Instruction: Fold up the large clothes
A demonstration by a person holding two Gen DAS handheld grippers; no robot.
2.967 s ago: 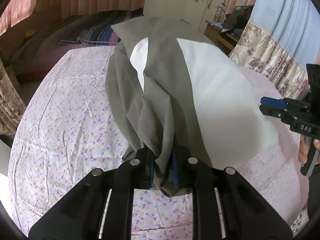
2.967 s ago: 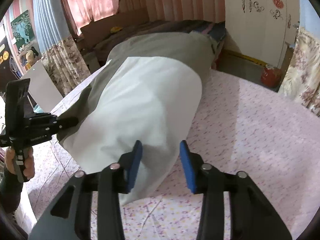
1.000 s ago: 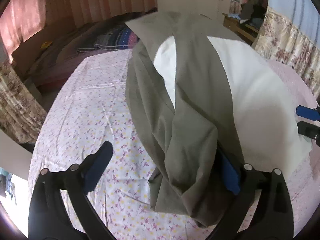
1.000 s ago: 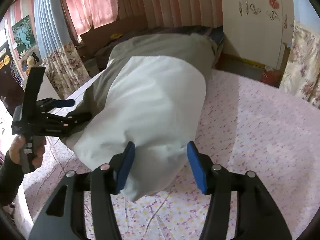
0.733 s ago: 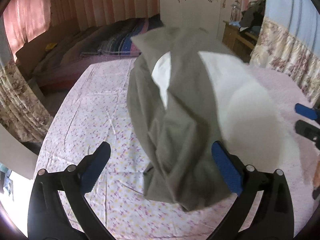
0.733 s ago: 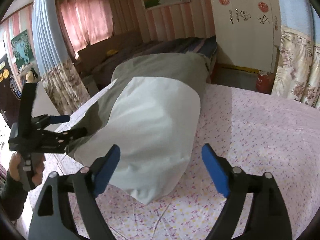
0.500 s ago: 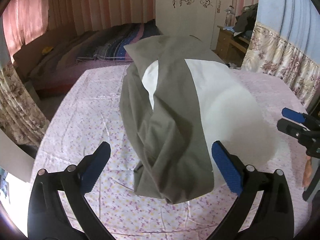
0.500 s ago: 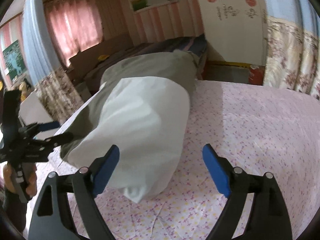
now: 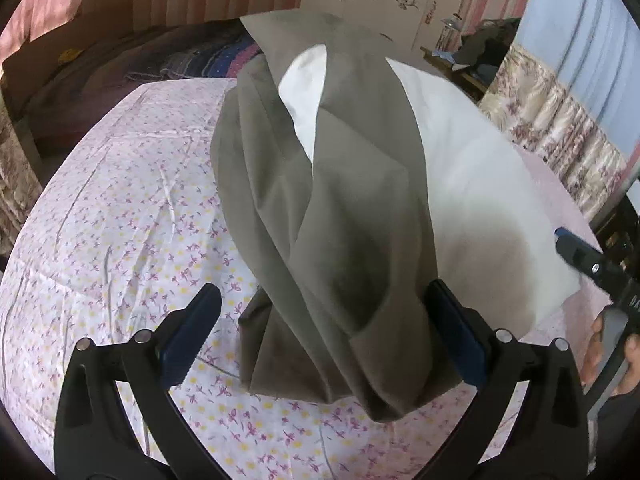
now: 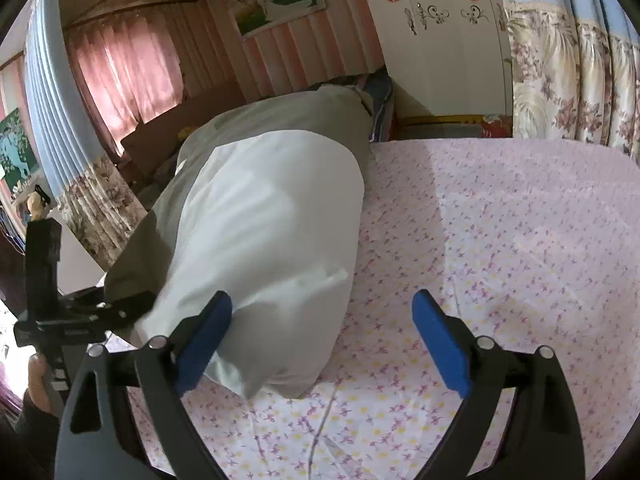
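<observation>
A large grey-green garment [image 9: 340, 208] with a white lining [image 9: 472, 184] lies lengthwise on the bed. My left gripper [image 9: 324, 340] is open, its blue pads on either side of the garment's bunched grey near end, not clamping it. My right gripper [image 10: 322, 340] is open too; the white end of the garment [image 10: 272, 248] lies by its left pad, the right pad is over bare sheet. The right gripper shows in the left wrist view [image 9: 592, 264], and the left gripper shows in the right wrist view [image 10: 80, 316].
The bed sheet [image 9: 120, 216] is white-pink with small purple flowers. A second bed with dark bedding [image 9: 132, 60] stands behind. A white wardrobe [image 10: 440, 40] and floral curtains [image 10: 568, 80] line the far side.
Both grippers have opened and released the garment, which has dropped onto the bed. The left gripper has moved back in close to the grey end.
</observation>
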